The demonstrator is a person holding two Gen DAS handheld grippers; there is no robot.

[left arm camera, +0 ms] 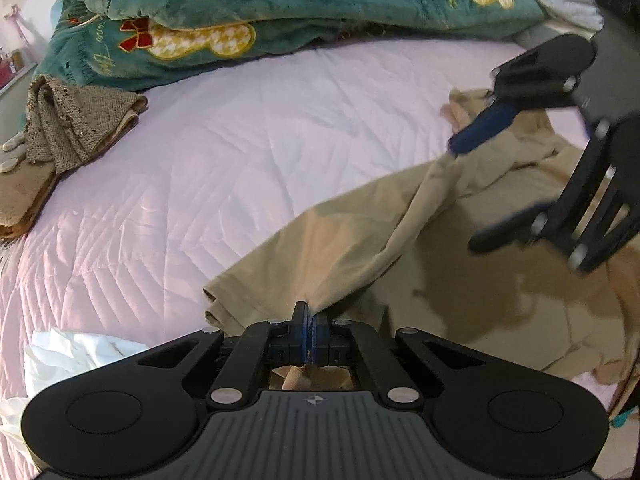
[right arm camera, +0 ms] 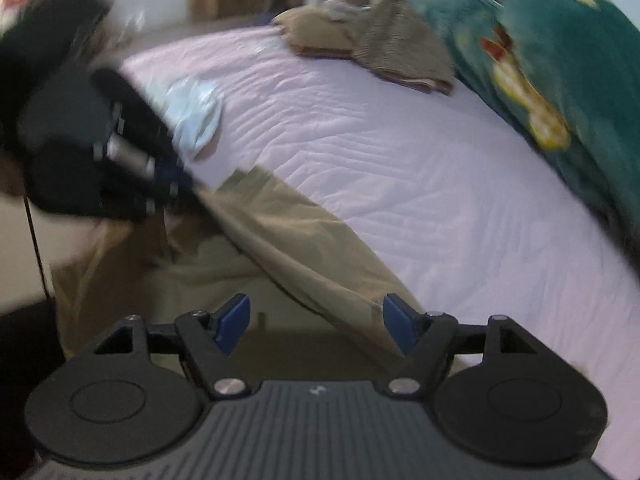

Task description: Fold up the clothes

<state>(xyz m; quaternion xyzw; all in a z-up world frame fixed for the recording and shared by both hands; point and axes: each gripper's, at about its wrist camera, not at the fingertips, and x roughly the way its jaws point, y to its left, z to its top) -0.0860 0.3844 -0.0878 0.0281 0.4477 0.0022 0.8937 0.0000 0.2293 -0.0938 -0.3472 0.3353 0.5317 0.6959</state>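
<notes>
now the left gripper (left arm camera: 308,330) fingers pinch a fold of the tan garment (left arm camera: 360,240); right gripper (right arm camera: 314,326) fingers gape wide, empty, angled down over it.

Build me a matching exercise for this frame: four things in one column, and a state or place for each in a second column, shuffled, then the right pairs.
Things:
1. left gripper
2. right gripper
3. tan garment
4. green blanket

States or places:
A. heaped along the far side of the bed
B. jaws apart, nothing pressed between them
C. spread on the pink bed cover, one fold pinched
D. jaws closed on cloth

Pairs: 1-D, 2-B, 3-C, 4-A
</notes>
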